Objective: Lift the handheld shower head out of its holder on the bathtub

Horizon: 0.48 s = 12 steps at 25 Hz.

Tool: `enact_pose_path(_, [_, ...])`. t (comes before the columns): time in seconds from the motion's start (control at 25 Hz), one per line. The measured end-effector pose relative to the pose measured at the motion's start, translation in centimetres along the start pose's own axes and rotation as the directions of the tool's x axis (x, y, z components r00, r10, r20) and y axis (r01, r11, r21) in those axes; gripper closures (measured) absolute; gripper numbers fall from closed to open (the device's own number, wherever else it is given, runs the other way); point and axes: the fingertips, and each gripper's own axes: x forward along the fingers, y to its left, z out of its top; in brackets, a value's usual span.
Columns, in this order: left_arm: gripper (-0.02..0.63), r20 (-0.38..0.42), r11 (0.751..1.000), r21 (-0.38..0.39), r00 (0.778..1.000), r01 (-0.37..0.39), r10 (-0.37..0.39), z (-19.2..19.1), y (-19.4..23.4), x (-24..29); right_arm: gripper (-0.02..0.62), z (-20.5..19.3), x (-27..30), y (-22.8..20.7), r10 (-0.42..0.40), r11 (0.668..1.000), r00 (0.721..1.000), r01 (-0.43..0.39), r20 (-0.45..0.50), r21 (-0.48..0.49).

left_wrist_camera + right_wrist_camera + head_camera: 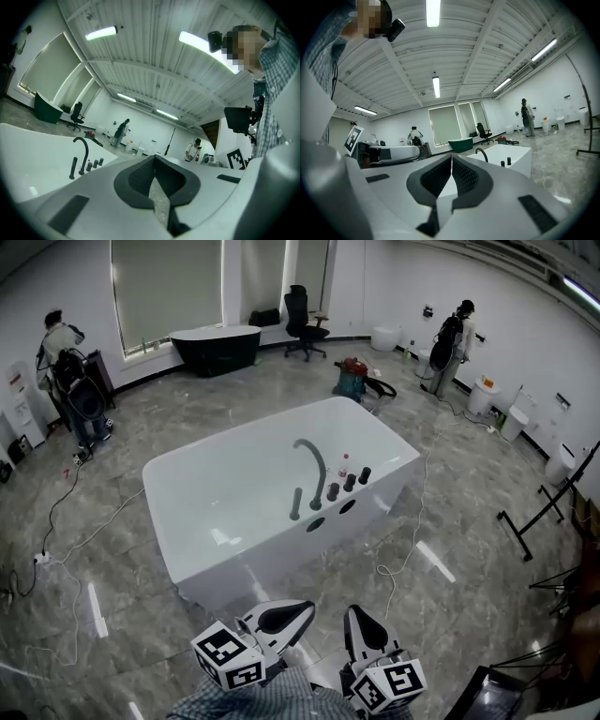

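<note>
Glossy grey marbled tile floor [487, 493] carries a white rectangular bathtub [244, 531] at its centre; far behind stand a dark oval bathtub [217, 348], a black office chair [302, 322] and a red canister vacuum [353, 377]

A glossy grey marbled tile floor [469, 502] fills the room and mirrors the ceiling lamps as pale streaks. Plain white walls [375, 277] close it in. On the far wall, tall windows with pale drawn roller blinds [164, 287] stand side by side. Below them sits a dark green freestanding tub with a white rim [216, 348], and to its right a black swivel office chair [302, 320]. White sanitary fittings [514, 418] line the right wall, with a black metal stand [548, 507] nearer on that side. Thin white cables [403, 549] trail over the floor. Overhead, a white ribbed panel ceiling [487, 47] carries long bright tube lights [433, 11].
</note>
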Motion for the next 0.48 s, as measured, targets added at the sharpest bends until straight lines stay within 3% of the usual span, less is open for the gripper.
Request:
enact_pose_path(0.28, [0.597, 0.001, 1.0, -0.01, 1.0, -0.006, 0.006, -0.7, 1.6, 0.9, 0.577, -1.1, 0.3, -2.2, -0.048, 0.999, 0.999, 0.049, -0.02, 0.024])
enact_pose_path(0.48, [0.597, 0.007, 0.999, -0.025, 0.999, -0.033, 0.033, -0.1, 6.1, 2.4, 0.577, -1.0, 3.5, -3.7, -0.06, 0.998, 0.998, 0.06, -0.028, 0.004])
